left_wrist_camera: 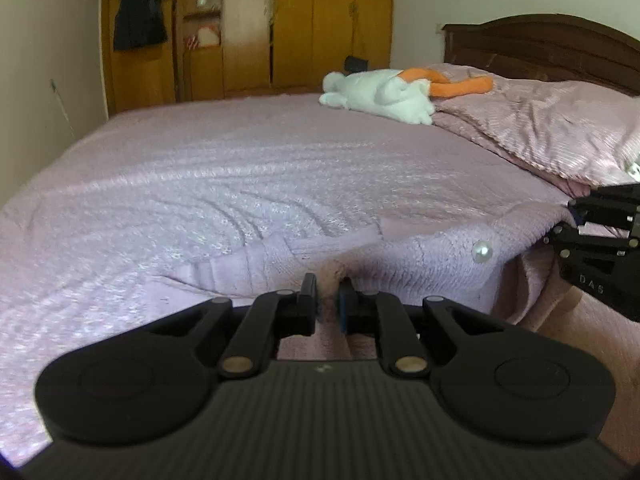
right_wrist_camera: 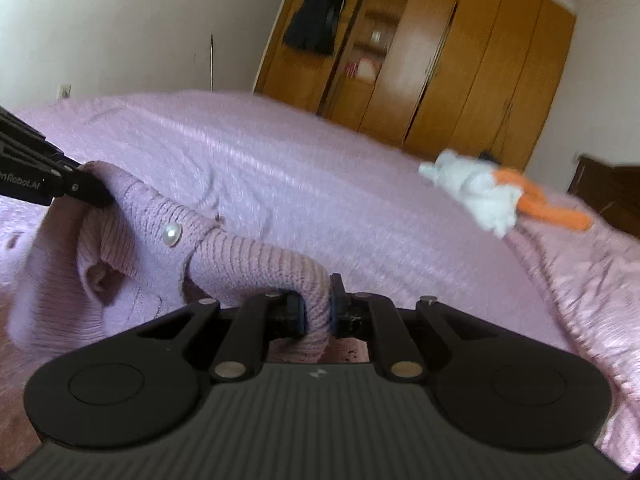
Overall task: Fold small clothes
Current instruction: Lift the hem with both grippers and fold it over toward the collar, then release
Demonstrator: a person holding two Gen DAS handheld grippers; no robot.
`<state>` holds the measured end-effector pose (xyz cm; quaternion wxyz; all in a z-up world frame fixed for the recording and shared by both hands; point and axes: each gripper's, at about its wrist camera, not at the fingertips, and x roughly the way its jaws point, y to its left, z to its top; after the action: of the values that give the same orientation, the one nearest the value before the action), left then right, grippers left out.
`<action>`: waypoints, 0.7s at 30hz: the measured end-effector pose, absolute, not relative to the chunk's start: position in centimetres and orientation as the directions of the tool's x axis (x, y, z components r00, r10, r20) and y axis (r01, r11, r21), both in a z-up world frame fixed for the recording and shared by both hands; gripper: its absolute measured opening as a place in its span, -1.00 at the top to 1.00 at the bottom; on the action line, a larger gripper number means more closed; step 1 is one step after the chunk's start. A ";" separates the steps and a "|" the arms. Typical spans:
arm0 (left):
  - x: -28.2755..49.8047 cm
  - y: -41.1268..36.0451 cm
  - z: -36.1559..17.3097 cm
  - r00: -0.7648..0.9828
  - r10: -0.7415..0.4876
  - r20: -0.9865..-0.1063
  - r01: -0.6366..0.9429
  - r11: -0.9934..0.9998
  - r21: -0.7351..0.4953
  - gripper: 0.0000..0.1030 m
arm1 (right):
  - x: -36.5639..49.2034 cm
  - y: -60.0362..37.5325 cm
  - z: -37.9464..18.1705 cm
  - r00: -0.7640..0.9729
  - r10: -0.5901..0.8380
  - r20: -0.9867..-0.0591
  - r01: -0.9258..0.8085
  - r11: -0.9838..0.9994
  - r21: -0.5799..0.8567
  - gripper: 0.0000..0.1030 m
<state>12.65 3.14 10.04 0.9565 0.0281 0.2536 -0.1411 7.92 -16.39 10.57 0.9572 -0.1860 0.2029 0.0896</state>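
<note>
Small lilac knit cardigan (right_wrist_camera: 224, 252), soft, light and probably stretchy, hangs sagging above the bed (left_wrist_camera: 200, 168) between left gripper (left_wrist_camera: 328, 300) and right gripper (right_wrist_camera: 316, 308), both jaws clamped on its ribbed edge, the sensible hold clear of the pearl button (right_wrist_camera: 172, 235).

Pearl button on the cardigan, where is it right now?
In the right wrist view the pearl button sits left of centre on the lilac knit cardigan, between the left gripper and right gripper.

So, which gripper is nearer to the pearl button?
Right. The right gripper grips the cardigan just beside the button; the left gripper grips it farther along.
</note>
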 end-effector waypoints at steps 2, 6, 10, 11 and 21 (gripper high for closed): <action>15.1 3.1 9.0 0.819 -0.247 -0.517 0.274 0.961 -0.025 0.75 | 10.8 -16.3 9.4 0.878 0.093 -0.470 -0.259 0.917 -0.302 0.77; 18.4 3.1 6.7 0.800 -0.232 -0.553 0.261 0.965 -0.028 0.72 | 15.6 -16.0 6.4 0.837 0.069 -0.544 -0.271 0.915 -0.301 0.75; 21.2 3.5 4.2 0.757 -0.219 -0.615 0.236 0.970 -0.055 0.70 | 18.4 -15.9 3.3 0.797 0.061 -0.601 -0.274 0.923 -0.270 0.74; 21.7 3.9 3.8 0.747 -0.228 -0.625 0.234 0.969 -0.073 0.67 | 18.7 -15.8 2.9 0.795 0.065 -0.603 -0.267 0.930 -0.252 0.73; 22.2 4.6 3.9 0.751 -0.181 -0.635 0.208 0.978 -0.033 0.01 | 17.6 -16.6 3.5 0.801 0.118 -0.587 -0.263 0.950 -0.169 0.07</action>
<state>22.24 4.58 3.88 0.9356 0.0195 0.3370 -0.1040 17.63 -16.60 3.50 0.9412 -0.1216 0.2986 0.1010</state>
